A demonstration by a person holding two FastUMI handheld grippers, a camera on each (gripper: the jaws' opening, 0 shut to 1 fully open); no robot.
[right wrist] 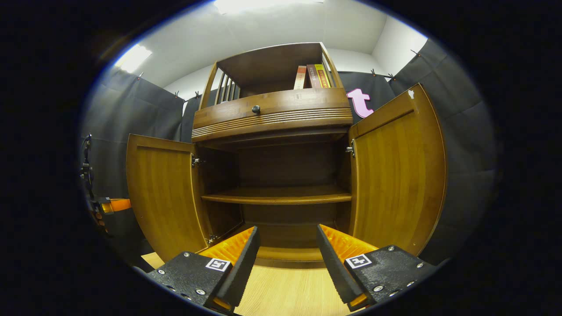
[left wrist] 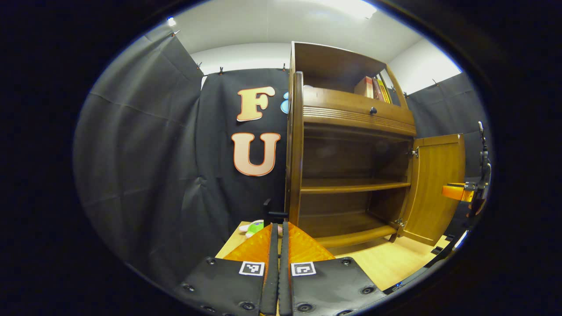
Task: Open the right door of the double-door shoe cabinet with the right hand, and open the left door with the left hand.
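Both cabinet (right wrist: 281, 175) doors look swung wide already, left door (right wrist: 164, 197) apparently pinched edge-on by the left hand-held gripper (left wrist: 278, 232) and the right hand-held gripper (right wrist: 287, 245) spread, so the left door should be released gently.

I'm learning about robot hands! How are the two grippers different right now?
The left gripper has its fingers closed together, with only a thin slit between them; the right gripper has its fingers spread wide apart. The left gripper is beside the cabinet, by its left edge; the right gripper faces straight into the open shelves. Neither holds anything.
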